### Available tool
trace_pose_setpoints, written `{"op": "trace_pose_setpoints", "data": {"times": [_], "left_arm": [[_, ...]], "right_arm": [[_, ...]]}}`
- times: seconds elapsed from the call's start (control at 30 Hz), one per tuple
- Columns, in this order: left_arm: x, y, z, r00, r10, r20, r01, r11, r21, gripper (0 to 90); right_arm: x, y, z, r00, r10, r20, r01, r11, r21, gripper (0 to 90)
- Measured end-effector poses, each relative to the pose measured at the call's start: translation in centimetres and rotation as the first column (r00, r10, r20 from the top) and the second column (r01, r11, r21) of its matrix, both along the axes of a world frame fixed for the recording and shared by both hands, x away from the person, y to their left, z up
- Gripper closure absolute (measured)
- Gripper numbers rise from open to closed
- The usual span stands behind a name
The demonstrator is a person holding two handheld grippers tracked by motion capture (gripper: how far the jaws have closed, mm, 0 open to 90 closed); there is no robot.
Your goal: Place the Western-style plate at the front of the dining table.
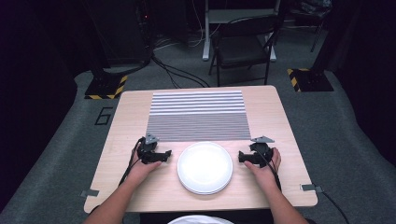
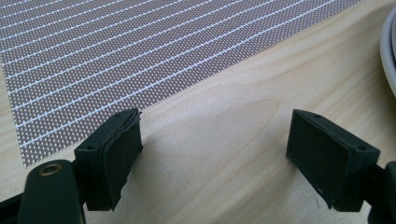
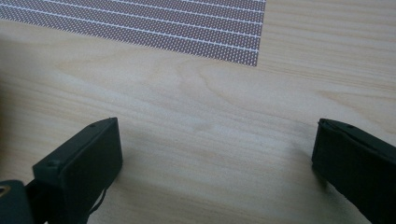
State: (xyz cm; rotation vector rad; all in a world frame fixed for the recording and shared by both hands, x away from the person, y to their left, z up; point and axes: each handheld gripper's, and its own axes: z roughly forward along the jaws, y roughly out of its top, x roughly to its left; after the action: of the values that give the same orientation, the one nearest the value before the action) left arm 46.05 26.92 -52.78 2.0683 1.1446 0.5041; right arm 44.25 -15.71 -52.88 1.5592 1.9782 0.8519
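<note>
Flanking one white plate [image 1: 204, 167] near one striped mat [image 1: 198, 115]: two wide-spread empty claws, left claw [image 1: 164, 155], right claw [image 1: 242, 157].

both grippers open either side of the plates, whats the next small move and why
Probably ease both grippers inward toward the rim of the white plates. The left gripper and right gripper sit on the table flanking the stack, jaws wide open and empty, with bare wood between them. The plate's edge already shows at the right of the left gripper view, so the gap looks small.

Plate [image 2: 390, 42] cut off at left gripper view's edge
</note>
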Motion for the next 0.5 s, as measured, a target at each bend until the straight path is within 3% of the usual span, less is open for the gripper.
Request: {"op": "trace_pose_setpoints", "data": {"times": [0.5], "left_arm": [[0.02, 0.03, 0.01, 1.0000, 0.005, 0.001, -0.005, 1.0000, 0.003, 17.9]], "right_arm": [[0.04, -0.05, 0.03, 0.9999, 0.010, -0.007, -0.010, 1.000, -0.008, 0.2]]}}
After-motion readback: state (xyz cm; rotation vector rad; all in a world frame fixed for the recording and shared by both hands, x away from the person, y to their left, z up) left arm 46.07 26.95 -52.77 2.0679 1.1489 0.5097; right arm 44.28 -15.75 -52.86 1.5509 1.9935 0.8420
